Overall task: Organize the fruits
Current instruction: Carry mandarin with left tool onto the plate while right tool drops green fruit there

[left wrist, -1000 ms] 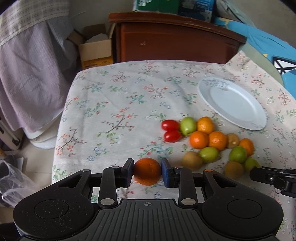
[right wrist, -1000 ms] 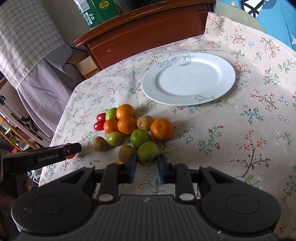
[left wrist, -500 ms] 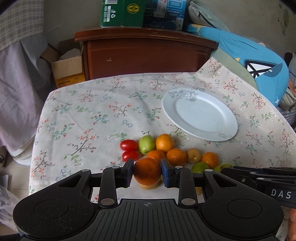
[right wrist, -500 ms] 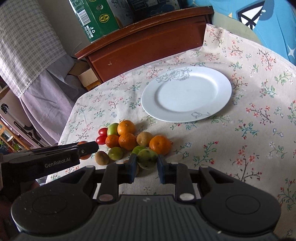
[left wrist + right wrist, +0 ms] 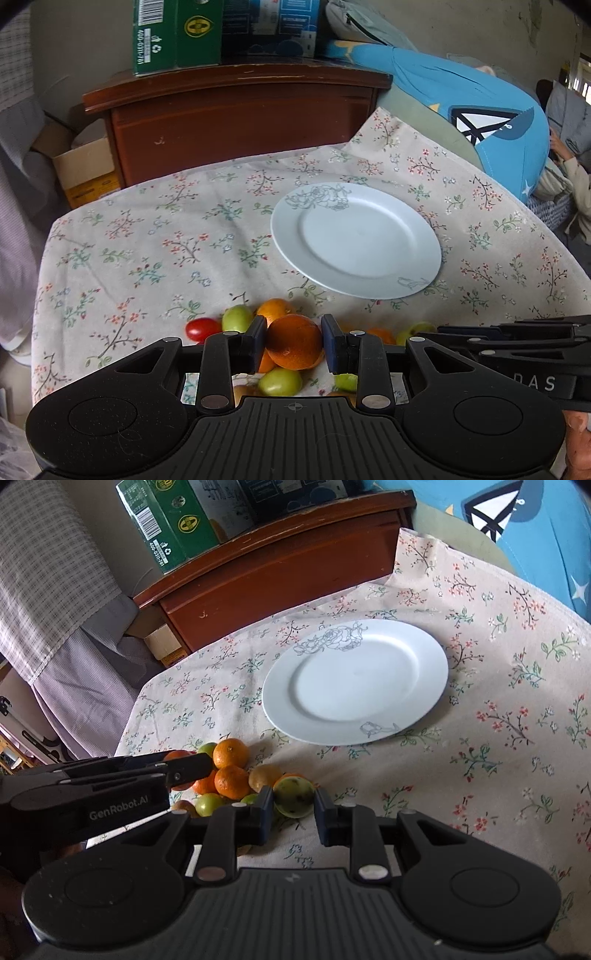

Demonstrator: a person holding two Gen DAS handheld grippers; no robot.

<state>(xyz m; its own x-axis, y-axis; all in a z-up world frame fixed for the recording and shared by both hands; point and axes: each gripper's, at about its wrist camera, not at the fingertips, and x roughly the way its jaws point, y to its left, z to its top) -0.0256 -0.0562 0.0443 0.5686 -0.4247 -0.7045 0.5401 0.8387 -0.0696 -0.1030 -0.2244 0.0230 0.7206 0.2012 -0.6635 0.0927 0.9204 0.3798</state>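
Note:
My left gripper (image 5: 294, 345) is shut on an orange (image 5: 294, 347) and holds it above the fruit pile, short of the white plate (image 5: 356, 240). My right gripper (image 5: 293, 803) is shut on a green fruit (image 5: 293, 797), also lifted off the cloth near the pile. The pile holds oranges (image 5: 231, 753), green fruits (image 5: 238, 318), a red tomato (image 5: 201, 329) and brownish fruits (image 5: 264, 775). The plate (image 5: 354, 681) has nothing on it. In the right wrist view the left gripper reaches in from the left over the pile.
A floral tablecloth (image 5: 166, 243) covers the table. Behind it stands a brown wooden cabinet (image 5: 236, 122) with a green box (image 5: 173, 35) on top. A blue cushion (image 5: 480, 107) lies at the right, a cardboard box (image 5: 83, 170) at the left.
Both grippers have lifted their fruit off the cloth and moved toward the plate. The left one swung right over the pile. The plate now sits nearer the middle of both views.

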